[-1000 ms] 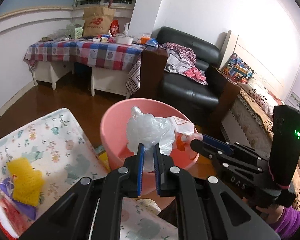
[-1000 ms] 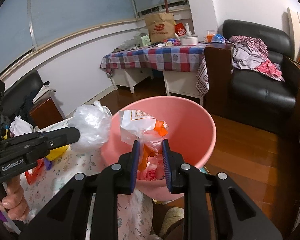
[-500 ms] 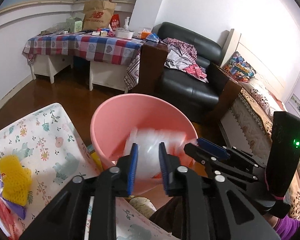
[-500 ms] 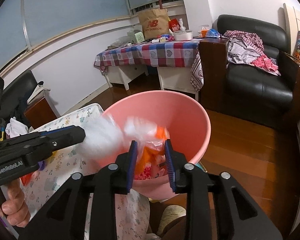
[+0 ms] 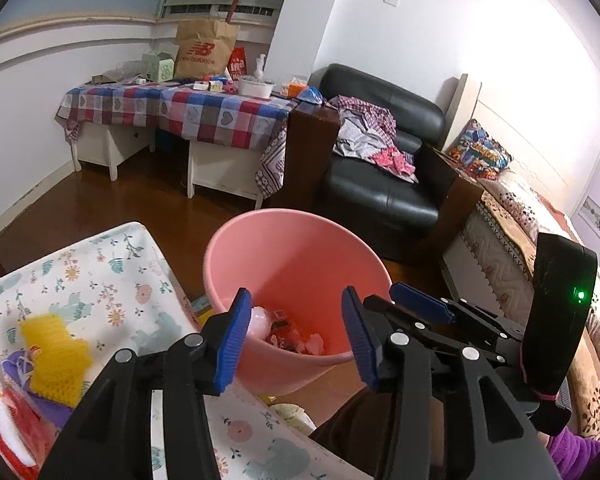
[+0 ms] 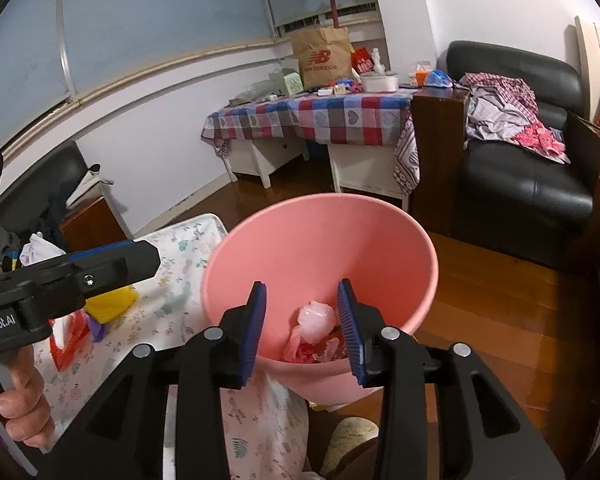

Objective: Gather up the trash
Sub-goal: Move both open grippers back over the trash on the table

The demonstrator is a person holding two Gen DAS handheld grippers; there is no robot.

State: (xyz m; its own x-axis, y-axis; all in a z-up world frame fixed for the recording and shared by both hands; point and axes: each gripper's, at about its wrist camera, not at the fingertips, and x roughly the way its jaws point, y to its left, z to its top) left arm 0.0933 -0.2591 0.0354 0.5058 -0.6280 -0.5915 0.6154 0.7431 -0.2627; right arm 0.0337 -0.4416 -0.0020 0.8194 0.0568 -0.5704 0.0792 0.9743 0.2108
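A pink bin [image 5: 300, 240] [image 6: 324, 240] stands on the floor beside the floral-cloth table. A clear plastic bag [image 6: 316, 318] [image 5: 260, 320] and an orange-and-white wrapper [image 6: 320, 350] lie at its bottom with other trash. My left gripper [image 5: 296, 330] is open and empty above the bin's near rim. My right gripper [image 6: 302, 324] is open and empty, also over the bin. The right gripper shows in the left wrist view [image 5: 420, 304]; the left shows in the right wrist view [image 6: 100, 260].
On the floral table [image 5: 100, 280] lie a yellow foam net [image 5: 56, 356], purple scraps and a red-and-white wrapper [image 5: 4, 420]. A black armchair [image 5: 380, 184] with clothes, a checkered-cloth table [image 5: 180, 112] and a bed [image 5: 520, 240] stand beyond. Wooden floor surrounds the bin.
Both grippers opened. The clear plastic bag dropped from the left gripper and the orange-and-white wrapper from the right, and both now lie in the bin.
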